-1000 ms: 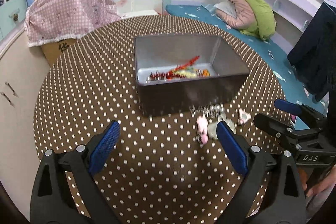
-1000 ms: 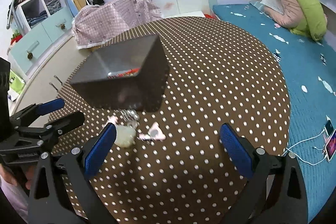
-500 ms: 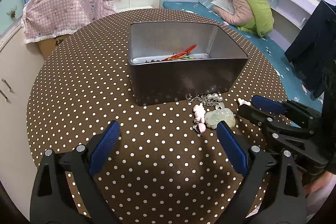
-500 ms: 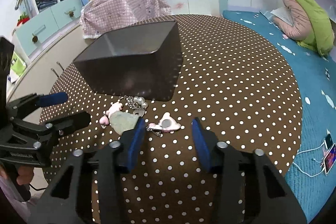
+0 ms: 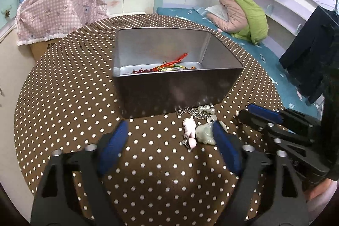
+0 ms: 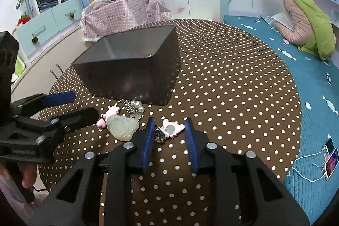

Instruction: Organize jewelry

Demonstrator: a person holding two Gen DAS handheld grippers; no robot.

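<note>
Between the right tongs [image 6: 169,132], winged pink charm [image 6: 172,130]

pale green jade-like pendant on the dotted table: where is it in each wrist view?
Left wrist: pale green jade-like pendant, right of centre, partly behind a blue pad.
Right wrist: the pendant, left of centre, beside the closing right gripper.
Shared landmark: grey metal tin, just behind it.

I count one metal tin [image 5: 175,86] on my one polka-dot table [image 5: 70,99]. Beside it: one pale green jade pendant [image 6: 122,127], one pink winged charm [image 6: 172,129], one pink bear charm [image 5: 189,127], one pearl chain [image 6: 133,106].
</note>
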